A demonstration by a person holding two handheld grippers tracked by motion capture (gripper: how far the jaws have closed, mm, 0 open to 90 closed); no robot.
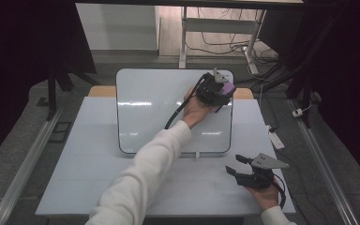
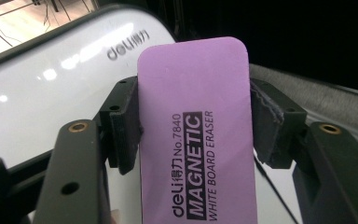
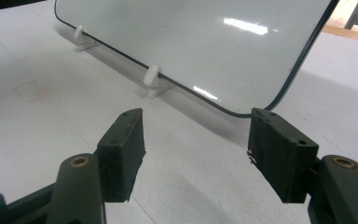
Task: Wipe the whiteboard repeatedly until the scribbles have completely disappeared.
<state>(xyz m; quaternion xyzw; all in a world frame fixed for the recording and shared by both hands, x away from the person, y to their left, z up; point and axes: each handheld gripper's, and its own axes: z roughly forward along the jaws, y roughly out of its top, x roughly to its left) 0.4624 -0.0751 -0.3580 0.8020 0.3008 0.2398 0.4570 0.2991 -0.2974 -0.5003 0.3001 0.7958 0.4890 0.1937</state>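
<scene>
The purple eraser (image 2: 193, 135) sits clamped in the left gripper (image 1: 214, 89) at the whiteboard (image 1: 159, 108)'s upper right corner, right of centre in the high view. Wiping well means keeping it flat and short of the rim; bare board lies leftward. The right gripper (image 1: 255, 174) rests apart, empty, lower right

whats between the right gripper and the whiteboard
Only bare white table lies between the right gripper, jaws apart and empty, and the whiteboard on its small white stands, as the right gripper view shows.
</scene>
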